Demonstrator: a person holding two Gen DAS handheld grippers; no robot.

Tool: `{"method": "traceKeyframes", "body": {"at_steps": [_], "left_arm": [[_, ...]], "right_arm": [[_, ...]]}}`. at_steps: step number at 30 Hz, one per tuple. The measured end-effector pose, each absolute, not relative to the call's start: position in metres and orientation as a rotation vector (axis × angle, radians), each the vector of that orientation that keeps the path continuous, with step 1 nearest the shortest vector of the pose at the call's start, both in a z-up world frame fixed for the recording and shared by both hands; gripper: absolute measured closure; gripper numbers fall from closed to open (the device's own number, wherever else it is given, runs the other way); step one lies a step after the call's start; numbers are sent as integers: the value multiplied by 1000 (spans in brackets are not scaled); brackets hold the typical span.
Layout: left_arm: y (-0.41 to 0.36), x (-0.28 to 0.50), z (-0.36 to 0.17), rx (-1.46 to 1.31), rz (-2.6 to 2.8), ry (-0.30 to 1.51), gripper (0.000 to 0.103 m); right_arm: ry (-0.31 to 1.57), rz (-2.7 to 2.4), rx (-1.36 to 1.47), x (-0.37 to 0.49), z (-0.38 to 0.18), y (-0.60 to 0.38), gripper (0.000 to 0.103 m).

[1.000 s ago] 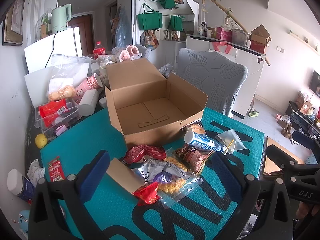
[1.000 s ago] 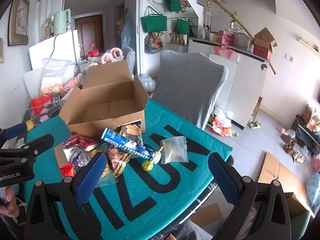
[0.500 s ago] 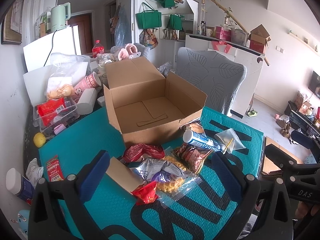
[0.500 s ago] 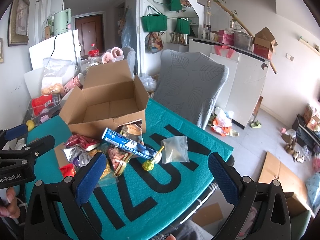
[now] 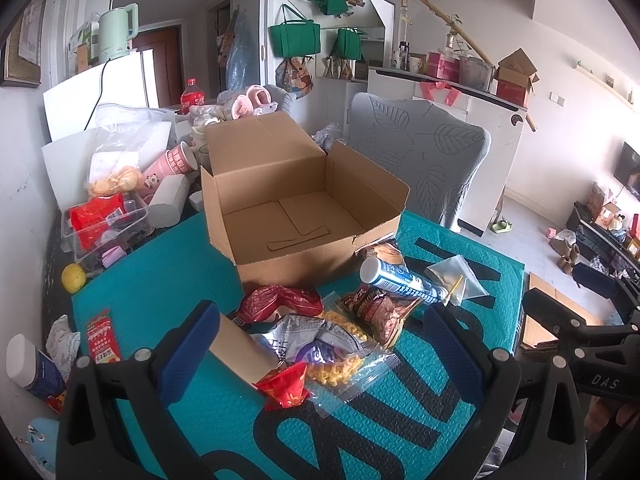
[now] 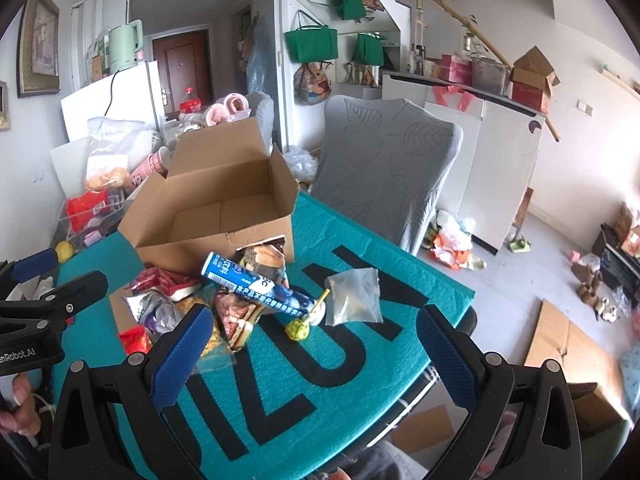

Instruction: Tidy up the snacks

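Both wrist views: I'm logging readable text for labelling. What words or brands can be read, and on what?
"DAS": right gripper body.
"enRobot.AI", cut off: left gripper body.
"IZU", partial letters: teal mat.
Blue tube, snack packets, red cola bottle: print too small or blurred.

cardboard box (image 5: 304, 208) sits open at the back of the mat (image 5: 168, 280) on the bench, nothing in it. snack pile lies just in front of the box: tube (image 5: 400, 278) on top at right, leaning over a packet (image 5: 380, 312); crumpled bag (image 5: 304, 340) in the middle, small packet (image 5: 286, 386) nearest the camera. clear pouch (image 6: 354, 298) lies right of the tube, lollipop (image 6: 298, 328) in front of it. plastic bin (image 5: 104, 228) left of the box, chair (image 6: 384, 176) behind the bench.
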State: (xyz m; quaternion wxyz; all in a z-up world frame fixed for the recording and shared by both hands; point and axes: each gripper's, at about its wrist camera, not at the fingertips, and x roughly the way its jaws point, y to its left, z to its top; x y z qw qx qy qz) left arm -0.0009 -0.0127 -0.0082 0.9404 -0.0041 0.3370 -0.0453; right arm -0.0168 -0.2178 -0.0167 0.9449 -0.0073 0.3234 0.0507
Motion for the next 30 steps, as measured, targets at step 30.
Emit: {"method": "traceKeyframes", "body": {"at_steps": [30], "left_arm": [[-34, 16, -84, -85, -107, 736, 0]], "right_arm": [[754, 284, 37, 25, -102, -242, 0]]}}
